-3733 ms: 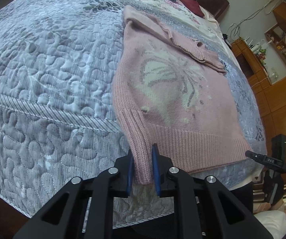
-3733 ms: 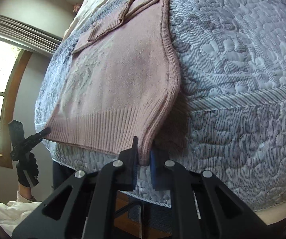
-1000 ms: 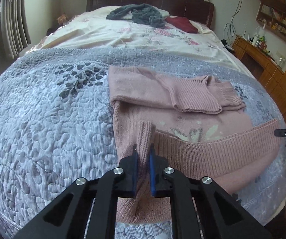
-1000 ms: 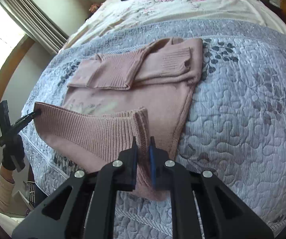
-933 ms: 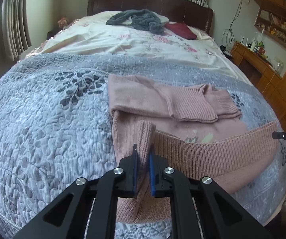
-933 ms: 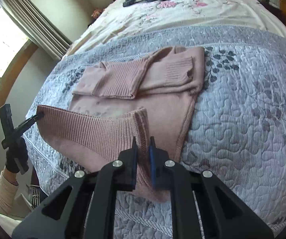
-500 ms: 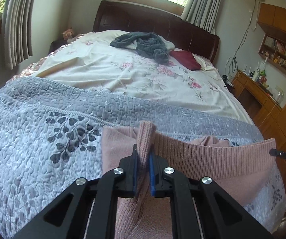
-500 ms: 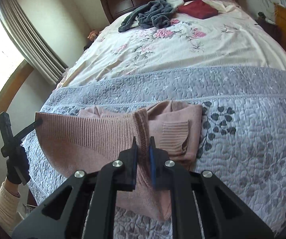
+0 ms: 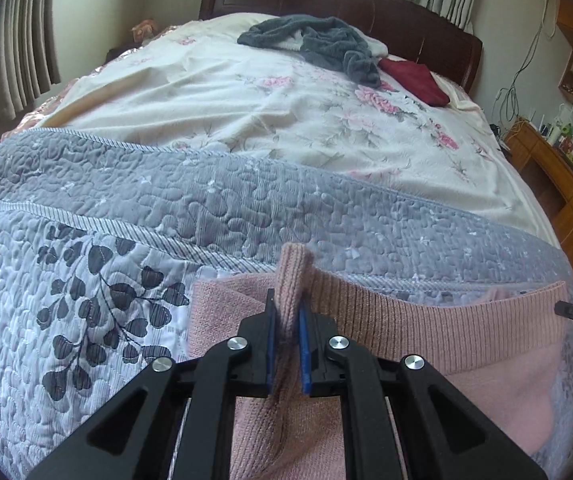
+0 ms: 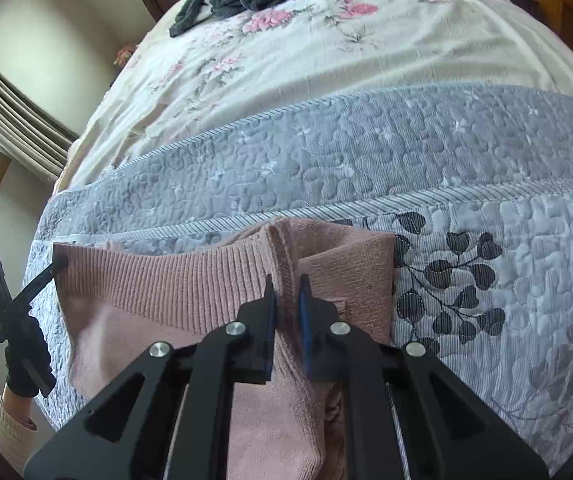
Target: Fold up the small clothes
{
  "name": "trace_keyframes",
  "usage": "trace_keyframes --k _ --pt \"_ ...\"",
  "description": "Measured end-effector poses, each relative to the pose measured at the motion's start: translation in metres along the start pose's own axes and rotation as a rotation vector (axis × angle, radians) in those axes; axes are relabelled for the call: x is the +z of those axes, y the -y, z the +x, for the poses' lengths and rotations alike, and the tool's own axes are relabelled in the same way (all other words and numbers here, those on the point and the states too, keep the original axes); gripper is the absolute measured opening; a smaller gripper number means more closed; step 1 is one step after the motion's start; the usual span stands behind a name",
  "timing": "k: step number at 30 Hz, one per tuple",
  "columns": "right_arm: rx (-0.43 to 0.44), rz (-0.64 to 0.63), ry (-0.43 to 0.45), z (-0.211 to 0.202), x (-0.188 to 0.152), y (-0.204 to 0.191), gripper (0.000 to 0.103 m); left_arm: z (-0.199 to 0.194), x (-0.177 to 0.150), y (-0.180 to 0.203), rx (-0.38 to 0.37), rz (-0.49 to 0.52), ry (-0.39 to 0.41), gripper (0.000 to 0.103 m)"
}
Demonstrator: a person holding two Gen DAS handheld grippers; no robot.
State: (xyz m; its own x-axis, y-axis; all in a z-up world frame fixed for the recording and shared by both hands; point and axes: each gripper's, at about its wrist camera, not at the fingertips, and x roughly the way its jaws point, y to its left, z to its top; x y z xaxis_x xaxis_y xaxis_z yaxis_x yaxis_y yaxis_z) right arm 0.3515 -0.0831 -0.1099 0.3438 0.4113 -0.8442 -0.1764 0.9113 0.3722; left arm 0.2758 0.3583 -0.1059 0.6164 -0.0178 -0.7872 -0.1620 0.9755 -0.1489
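Observation:
A small pink knitted sweater (image 9: 438, 332) lies on the grey quilted bedspread (image 9: 98, 280). Its ribbed hem is folded up over the upper part, close to the shoulders. My left gripper (image 9: 286, 320) is shut on the hem's left corner. My right gripper (image 10: 286, 296) is shut on the hem's right corner (image 10: 282, 252). The hem (image 10: 174, 284) stretches between the two grippers. The sleeves and the pattern on the front are hidden under the fold.
Beyond the bedspread lies a floral sheet (image 9: 286, 120) with a dark grey garment (image 9: 326, 48) and a dark red cloth (image 9: 414, 80) by the wooden headboard. Wooden furniture (image 9: 558, 184) stands at the right. Curtains (image 10: 14, 112) hang at the left.
Both grippers have carried the sweater's hem from the bed's near edge up and forward over the body. In the last half second the hem has come down lower, near the shoulders.

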Motion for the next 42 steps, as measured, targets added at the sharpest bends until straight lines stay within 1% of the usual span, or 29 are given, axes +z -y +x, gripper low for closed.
trace_keyframes --k 7,11,12,14,16,17,18,19,20,21,23,24,25,28,30,32,33,34,36,37,38,39,41,42 --pt "-0.046 0.022 -0.053 0.040 0.001 0.018 0.010 0.041 -0.013 -0.015 0.056 -0.022 -0.066 0.010" --pt "-0.065 0.030 -0.074 0.055 -0.002 0.023 0.011 0.048 -0.018 -0.017 0.070 -0.024 -0.081 0.011" --pt "-0.068 0.032 -0.074 0.055 -0.003 0.023 0.011 0.047 -0.017 -0.017 0.072 -0.028 -0.082 0.014" --pt "-0.070 0.037 -0.071 0.049 -0.003 0.022 0.017 0.042 -0.015 -0.019 0.068 -0.041 -0.090 0.015" --pt "-0.071 0.029 -0.056 0.036 -0.007 0.019 0.032 0.031 -0.013 -0.019 0.076 -0.045 -0.081 0.023" --pt "-0.075 0.026 -0.054 0.028 -0.011 0.019 0.033 0.023 -0.014 -0.019 0.082 -0.039 -0.068 0.026" --pt "-0.067 0.022 -0.052 0.019 -0.016 0.018 0.033 0.013 -0.015 -0.018 0.084 -0.031 -0.054 0.031" --pt "-0.049 0.019 -0.049 0.010 -0.022 0.017 0.033 0.004 -0.018 -0.017 0.087 -0.025 -0.044 0.039" --pt "-0.030 0.018 -0.047 0.001 -0.030 0.016 0.033 -0.006 -0.022 -0.016 0.083 -0.020 -0.039 0.041" --pt "-0.016 0.019 -0.052 -0.006 -0.037 0.015 0.034 -0.015 -0.026 -0.013 0.068 -0.013 -0.037 0.041" --pt "0.014 0.013 -0.064 -0.019 -0.057 0.013 0.036 -0.030 -0.038 -0.004 0.053 0.014 -0.058 0.042" --pt "0.021 0.008 -0.072 -0.024 -0.068 0.011 0.036 -0.038 -0.046 0.001 0.033 0.029 -0.062 0.045" --pt "0.023 -0.001 -0.081 -0.029 -0.081 0.010 0.037 -0.045 -0.054 0.007 0.021 0.048 -0.073 0.050" --pt "0.029 -0.006 -0.121 -0.035 -0.115 0.009 0.039 -0.060 -0.079 0.023 -0.025 0.096 -0.104 0.051" --pt "0.062 0.001 -0.160 -0.033 -0.134 0.009 0.039 -0.064 -0.095 0.032 -0.046 0.118 -0.124 0.051" --pt "0.067 0.003 -0.200 -0.029 -0.150 0.010 0.026 -0.062 -0.107 0.038 -0.043 0.146 -0.146 0.051" --pt "0.072 -0.002 -0.211 -0.029 -0.155 0.010 0.011 -0.059 -0.114 0.041 -0.030 0.163 -0.158 0.051" --pt "0.071 -0.003 -0.213 -0.030 -0.158 0.010 0.010 -0.056 -0.119 0.042 -0.015 0.173 -0.172 0.051" --pt "0.019 0.004 -0.207 -0.033 -0.159 0.014 0.008 -0.047 -0.126 0.039 -0.004 0.165 -0.200 0.051" --pt "-0.028 -0.002 -0.207 -0.033 -0.159 0.016 0.000 -0.044 -0.129 0.036 0.002 0.156 -0.210 0.051" --pt "-0.097 -0.017 -0.209 -0.031 -0.159 0.018 0.000 -0.041 -0.132 0.034 0.006 0.152 -0.217 0.051" --pt "-0.128 -0.027 -0.211 -0.030 -0.161 0.022 0.000 -0.039 -0.134 0.033 0.005 0.151 -0.217 0.051" --pt "-0.054 0.018 -0.207 -0.030 -0.162 0.032 0.000 -0.038 -0.136 0.032 0.003 0.147 -0.211 0.051" --pt "-0.044 0.027 -0.200 -0.032 -0.162 0.036 0.001 -0.039 -0.136 0.032 0.003 0.146 -0.209 0.051"
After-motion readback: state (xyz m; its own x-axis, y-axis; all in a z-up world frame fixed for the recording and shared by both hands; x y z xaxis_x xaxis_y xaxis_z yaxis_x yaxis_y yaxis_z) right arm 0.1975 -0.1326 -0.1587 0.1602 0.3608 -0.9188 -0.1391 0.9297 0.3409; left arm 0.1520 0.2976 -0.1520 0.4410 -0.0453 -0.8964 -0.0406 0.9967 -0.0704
